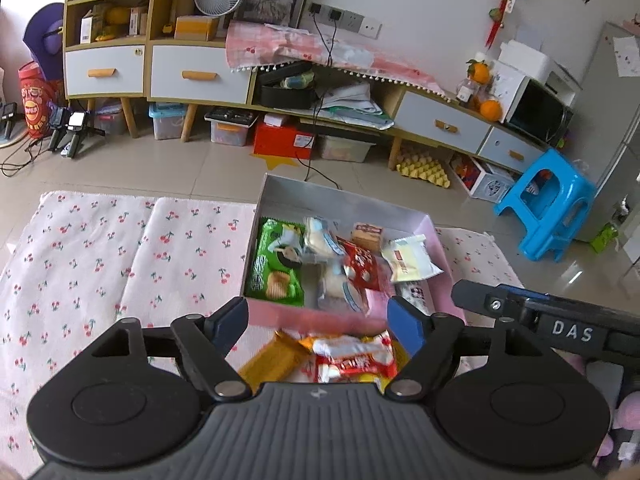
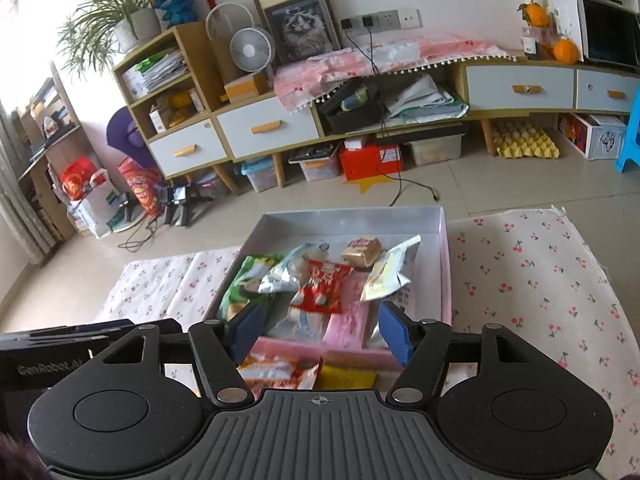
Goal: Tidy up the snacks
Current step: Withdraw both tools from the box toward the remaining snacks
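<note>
A pink box [image 1: 268, 196] with a silver inside stands on the cherry-print cloth [image 1: 100, 256]; it also shows in the right wrist view [image 2: 447, 264]. In it lie a green chips bag [image 1: 276, 268], a red packet [image 1: 362, 266], a white packet [image 1: 410, 260], a small cake [image 1: 367, 236] and clear wrapped buns [image 1: 320, 236]. In front of the box lie a red-and-white snack pack [image 1: 352, 358] and a yellow pack [image 1: 272, 356]. My left gripper [image 1: 318, 324] is open above these loose packs. My right gripper [image 2: 320, 330] is open over the box's near edge, empty.
Beyond the cloth is tiled floor with a low cabinet [image 1: 200, 72], storage bins [image 1: 230, 126], a red box [image 1: 284, 138], egg trays [image 1: 426, 168] and a blue stool [image 1: 548, 204]. The right gripper's body [image 1: 560, 320] sits close to the right of my left gripper.
</note>
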### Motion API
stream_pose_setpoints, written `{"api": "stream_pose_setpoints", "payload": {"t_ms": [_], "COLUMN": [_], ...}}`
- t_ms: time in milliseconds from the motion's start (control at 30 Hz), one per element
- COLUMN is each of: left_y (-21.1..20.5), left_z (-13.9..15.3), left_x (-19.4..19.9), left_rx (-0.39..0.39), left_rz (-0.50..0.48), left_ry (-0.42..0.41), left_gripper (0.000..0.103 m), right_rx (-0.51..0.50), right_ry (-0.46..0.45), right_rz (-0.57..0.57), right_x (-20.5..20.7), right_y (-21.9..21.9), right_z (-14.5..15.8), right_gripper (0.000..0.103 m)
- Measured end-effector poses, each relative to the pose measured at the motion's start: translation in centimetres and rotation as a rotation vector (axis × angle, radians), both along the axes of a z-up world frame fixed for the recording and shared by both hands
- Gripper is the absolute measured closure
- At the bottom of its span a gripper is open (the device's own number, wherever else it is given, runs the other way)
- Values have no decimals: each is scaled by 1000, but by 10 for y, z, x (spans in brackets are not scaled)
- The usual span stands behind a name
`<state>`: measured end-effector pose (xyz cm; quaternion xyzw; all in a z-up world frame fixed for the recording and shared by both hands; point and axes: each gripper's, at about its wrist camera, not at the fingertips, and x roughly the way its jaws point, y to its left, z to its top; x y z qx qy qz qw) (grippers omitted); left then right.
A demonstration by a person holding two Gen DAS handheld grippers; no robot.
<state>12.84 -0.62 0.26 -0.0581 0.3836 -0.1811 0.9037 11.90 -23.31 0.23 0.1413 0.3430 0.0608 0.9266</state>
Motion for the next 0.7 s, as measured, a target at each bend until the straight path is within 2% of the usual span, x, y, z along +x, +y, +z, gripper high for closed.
{"api": "stream_pose_setpoints", "payload": {"t_ms": [133,300,400,567,700], "left_y": [4,0,1,3,7], "left_z": [-5,-20,-25,-33,-39], "left_x": [-8,-17,-23,-31,-35], "left_rx": [-19,13,29,78,96], "left_rz": [2,-25,-34,-59,-54], "left_ry": [1,14,22,13,19], "left_gripper": [29,29,29,20,16], "right_rx": [-6,-7,-41,-45,-24], "right_ry": [5,39,44,39,41], "right_rz": [13,32,54,84,59], "right_x": [-13,-22,-27,-38,-45], "right_y": [4,9,14,19,16], "right_z": [-7,-23,-29,-39,-48], "right_gripper": [38,38,38,35,32]}}
